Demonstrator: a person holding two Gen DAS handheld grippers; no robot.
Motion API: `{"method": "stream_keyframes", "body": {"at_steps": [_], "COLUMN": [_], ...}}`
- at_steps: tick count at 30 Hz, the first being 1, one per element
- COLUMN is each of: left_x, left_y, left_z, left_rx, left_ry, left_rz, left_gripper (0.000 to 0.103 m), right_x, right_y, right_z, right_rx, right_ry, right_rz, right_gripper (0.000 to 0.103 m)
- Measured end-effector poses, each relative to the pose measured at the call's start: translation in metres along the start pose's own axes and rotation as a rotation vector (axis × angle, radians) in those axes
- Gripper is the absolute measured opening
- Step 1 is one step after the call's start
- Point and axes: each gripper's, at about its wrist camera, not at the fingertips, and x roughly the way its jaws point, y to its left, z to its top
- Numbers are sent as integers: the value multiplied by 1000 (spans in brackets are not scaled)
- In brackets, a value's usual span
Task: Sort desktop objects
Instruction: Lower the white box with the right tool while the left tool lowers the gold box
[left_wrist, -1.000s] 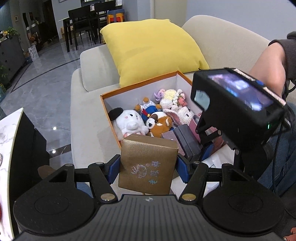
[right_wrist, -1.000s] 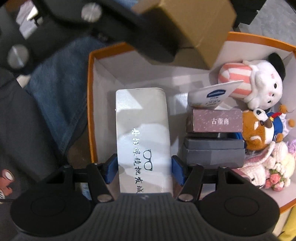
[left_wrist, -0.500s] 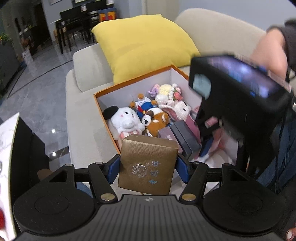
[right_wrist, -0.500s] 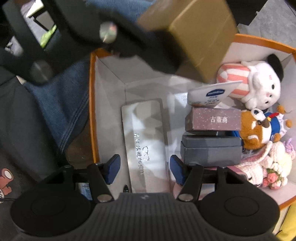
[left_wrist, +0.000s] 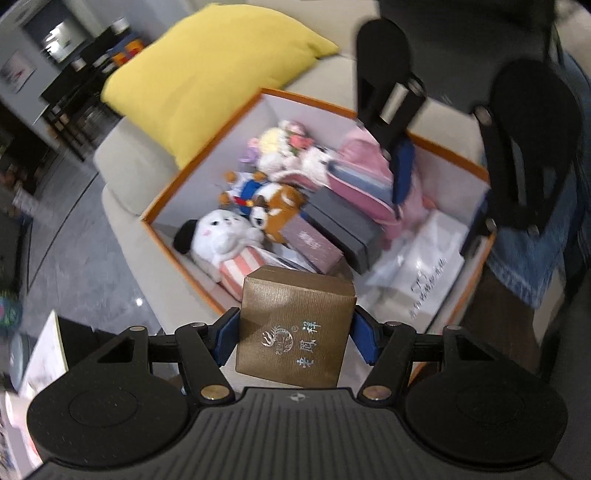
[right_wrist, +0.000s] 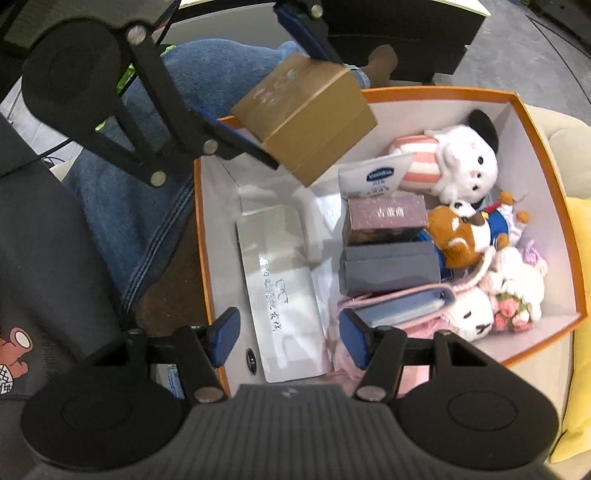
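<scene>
A gold box (left_wrist: 295, 328) is pinched between the 2 blue pads of the left claw (left_wrist: 295, 332); silver printed characters are seen on its upper face. In the right wrist view the same box (right_wrist: 306, 118) is held in the air over the near corner of an orange-rimmed storage box (right_wrist: 543, 155), tilted, and clear of the contents beneath it.

The right claw (right_wrist: 286, 332) is shown spread, with nothing between its pads. It is positioned above a flat silver case (right_wrist: 280, 291), which lies on the white floor of the storage box along its left wall; whether the pads touch the case cannot be told. In the left wrist view the right claw (left_wrist: 439, 206) is seen from the front over the far side of the storage box (left_wrist: 162, 236), slightly blurred.

To the right of the silver case, a mauve box (right_wrist: 386, 218) and a grey box (right_wrist: 388, 269) are set side by side, touching, with a pink-and-blue pouch (right_wrist: 399, 302) just beside the grey box. A white tube with a blue oval label (right_wrist: 376, 177) is lodged beside the mauve box. Several plush toys are packed along the right side: a white plush with 1 black ear (right_wrist: 465, 158), a brown-and-white plush (right_wrist: 458, 236) and a pale crocheted plush with flowers (right_wrist: 513, 291).

The storage box rests on a beige sofa (left_wrist: 122, 173), against a yellow cushion (left_wrist: 207, 74).
</scene>
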Motion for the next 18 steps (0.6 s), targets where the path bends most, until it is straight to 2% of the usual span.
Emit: {"method": "stream_keyframes", "body": {"at_steps": [1, 5, 7, 15, 18], "left_x": [4, 23, 27, 50, 54], "left_y": [-5, -18, -20, -18, -10], "left_z": [0, -1, 2, 10, 11], "left_rx": [102, 183, 205, 184, 137], "left_ry": [-10, 66, 74, 139, 146], "left_rz": [-30, -38, -35, -85, -118], "left_gripper": [74, 73, 73, 73, 73], "right_x": [0, 4, 4, 14, 15], "right_y": [0, -2, -2, -4, -6], "right_z": [-2, -9, -11, -17, -20], "right_rx": [6, 23, 28, 38, 38], "right_ry": [-5, -32, -44, -71, -75], "right_rz": [-1, -3, -2, -4, -3], "right_gripper": [62, 62, 62, 62, 62]}}
